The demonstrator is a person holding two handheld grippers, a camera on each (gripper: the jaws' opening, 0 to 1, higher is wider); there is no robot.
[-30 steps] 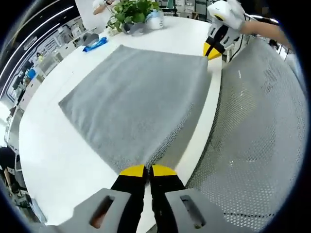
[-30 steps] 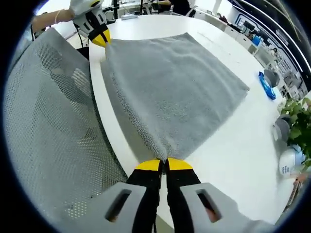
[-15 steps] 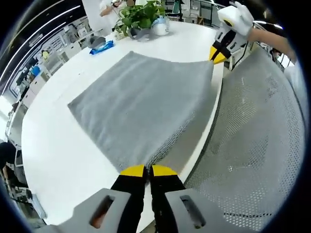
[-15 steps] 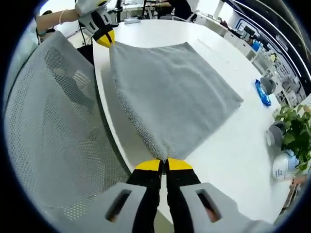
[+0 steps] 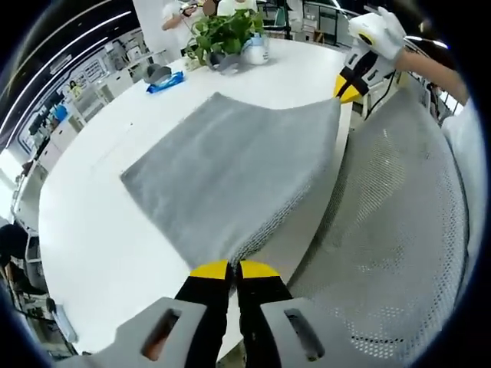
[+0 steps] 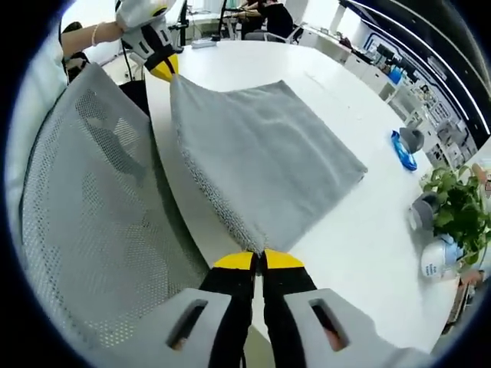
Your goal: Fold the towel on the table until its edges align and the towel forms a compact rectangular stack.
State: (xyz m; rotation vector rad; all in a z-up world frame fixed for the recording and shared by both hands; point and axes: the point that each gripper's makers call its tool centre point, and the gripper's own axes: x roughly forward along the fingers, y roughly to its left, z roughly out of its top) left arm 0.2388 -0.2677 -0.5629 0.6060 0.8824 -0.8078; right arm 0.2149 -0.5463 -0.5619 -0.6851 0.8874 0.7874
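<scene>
A: Towel (image 5: 230, 169) is held by its two near corners. Left gripper (image 5: 233, 269) is clamped on one, right gripper (image 6: 257, 261) on the other. Near edge is lifted off the table (image 5: 100, 230); the far half is seen lying flat on it.

B: Risks?

A: Three are judged likely. A corner could be pulled out of the jaws if the edge is stretched too tight between the grippers. The far half could be dragged along the top if the lift is carried forward too low, so the edges would not line up. The fold could be skewed if one gripper is advanced ahead of the other.

B: The chair (image 6: 84, 215)?

A: Mesh back sits just beside the table edge, under the raised hem. A snag there is possible if the hem is let sag.

B: Containers?

A: A pot with a plant (image 6: 453, 207) is at the far side, well apart from the towel. A white jar (image 6: 437, 259) is beside it; its contents cannot be told.
</scene>
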